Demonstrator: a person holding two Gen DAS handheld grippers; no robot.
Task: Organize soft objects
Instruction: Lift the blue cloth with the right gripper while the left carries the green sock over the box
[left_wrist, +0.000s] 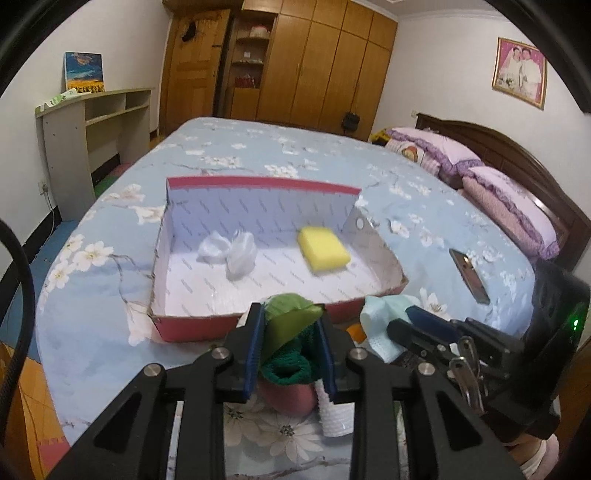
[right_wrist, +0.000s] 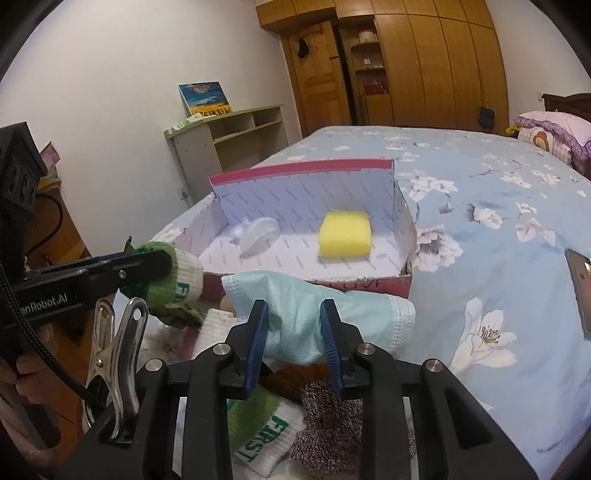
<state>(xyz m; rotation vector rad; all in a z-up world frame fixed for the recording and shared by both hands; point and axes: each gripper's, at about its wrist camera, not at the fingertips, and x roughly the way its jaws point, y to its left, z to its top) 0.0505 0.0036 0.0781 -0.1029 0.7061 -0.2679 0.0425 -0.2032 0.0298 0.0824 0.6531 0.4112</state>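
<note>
On the flowered bed lies a red-rimmed box (left_wrist: 258, 181) (right_wrist: 295, 166). In it are a yellow sponge (left_wrist: 323, 249) (right_wrist: 344, 234) and a crumpled white plastic bag (left_wrist: 232, 251) (right_wrist: 258, 230). My left gripper (left_wrist: 290, 317) (right_wrist: 162, 258) is shut on a green knitted sock (left_wrist: 288, 369) (right_wrist: 184, 280), lifted just in front of the box's near wall. To its right, my right gripper (right_wrist: 293, 310) (left_wrist: 402, 319) is shut on a pale blue face mask (right_wrist: 369, 314) (left_wrist: 376, 314), also raised before the box.
Below the grippers lie a green-and-white sock marked FIRST (right_wrist: 266, 432), a grey knit piece (right_wrist: 332, 424) and a brown item. A phone (left_wrist: 469, 275) (right_wrist: 580, 291) lies on the bed right of the box. Purple pillows (left_wrist: 509, 206) are far right, and a shelf unit (left_wrist: 85, 125) stands left.
</note>
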